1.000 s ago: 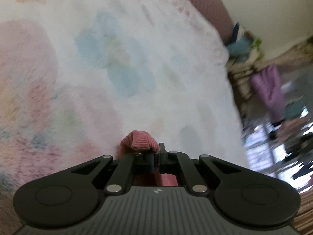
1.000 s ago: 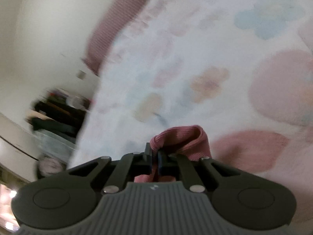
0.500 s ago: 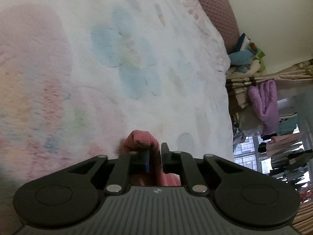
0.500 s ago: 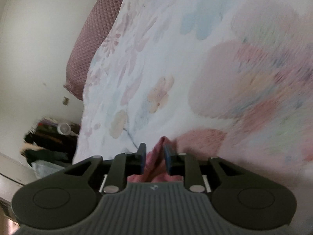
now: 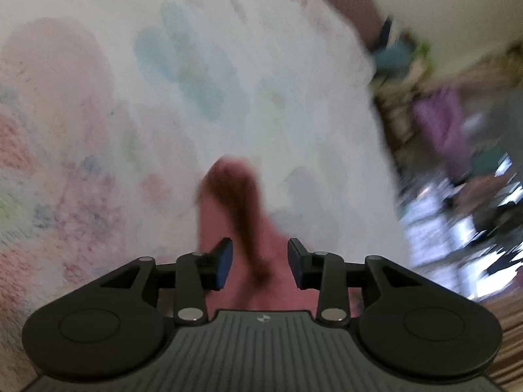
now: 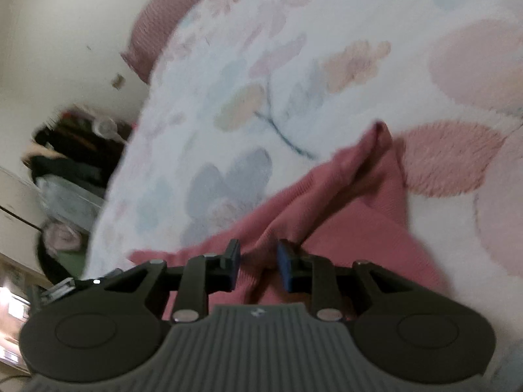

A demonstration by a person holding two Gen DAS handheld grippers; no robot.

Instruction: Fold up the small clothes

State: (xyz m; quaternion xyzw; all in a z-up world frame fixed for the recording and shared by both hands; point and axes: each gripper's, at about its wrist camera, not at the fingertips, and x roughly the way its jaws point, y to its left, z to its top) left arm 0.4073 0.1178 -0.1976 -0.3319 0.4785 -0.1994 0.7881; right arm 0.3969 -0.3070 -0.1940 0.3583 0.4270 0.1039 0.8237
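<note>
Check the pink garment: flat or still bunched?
Bunched. The pink garment lies on the floral blanket with raised creases and a peaked corner; a dark ridge shows in the left view.

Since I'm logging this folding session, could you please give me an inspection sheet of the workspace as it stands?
Surface: floral blanket, white with pastel flowers, spread over a bed.
Job's things: pink knit garment, rumpled on the blanket, one fold standing up.
Clutter: nothing seen on the blanket besides the garment.
Grippers: left gripper opening, garment between its fingers, pads not pressing; right gripper open, fingers astride the cloth.
Cables: nothing seen.
Surroundings: dark pink pillow at the bed's far edge, cream wall, purple cloth hanging; the rest is blurred.
</note>
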